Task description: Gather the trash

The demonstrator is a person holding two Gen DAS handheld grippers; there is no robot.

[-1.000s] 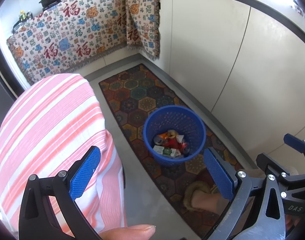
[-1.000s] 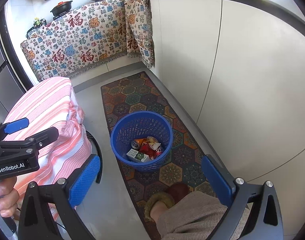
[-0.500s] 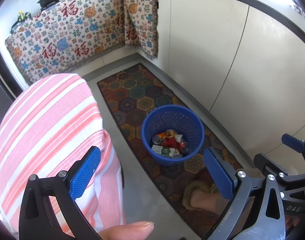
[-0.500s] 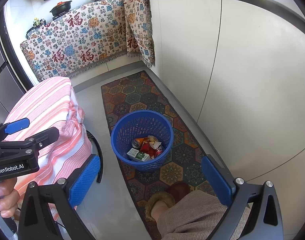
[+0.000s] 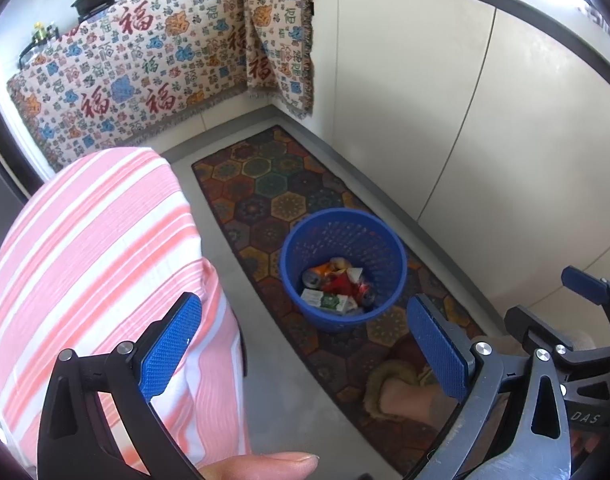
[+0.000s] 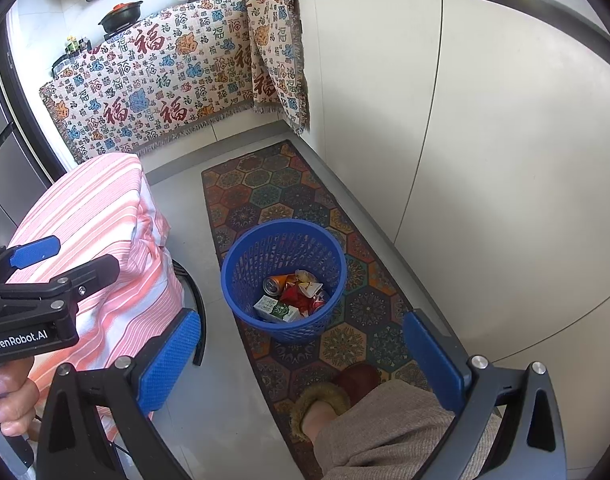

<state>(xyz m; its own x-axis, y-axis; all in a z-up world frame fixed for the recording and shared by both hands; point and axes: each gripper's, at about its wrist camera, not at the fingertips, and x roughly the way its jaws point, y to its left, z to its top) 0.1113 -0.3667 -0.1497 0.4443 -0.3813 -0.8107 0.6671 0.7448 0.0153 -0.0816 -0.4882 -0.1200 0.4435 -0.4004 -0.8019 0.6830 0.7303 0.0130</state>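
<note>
A blue plastic waste basket [image 5: 379, 240] [image 6: 245, 264] stands on a patterned rug. It holds trash [image 5: 335, 286] [image 6: 293, 292]: cans, a green and white carton, red wrappers and crumpled paper. My left gripper [image 5: 303, 346] is open and empty, held high above the floor, near side of the basket. My right gripper [image 6: 301, 358] is open and empty, also high above the floor. The left gripper's body also shows at the left edge of the right wrist view [image 6: 33, 304].
A table under a pink striped cloth [image 5: 89, 264] [image 6: 97, 216] stands left of the basket. White cabinet doors [image 6: 485, 140] run along the right. A patterned cloth [image 6: 165, 80] covers the far counter. The person's slippered foot [image 6: 325, 400] is on the rug [image 6: 265, 196].
Both views have shifted only slightly; the basket sits a little lower and to the left in the left wrist view. Both grippers stay open.
</note>
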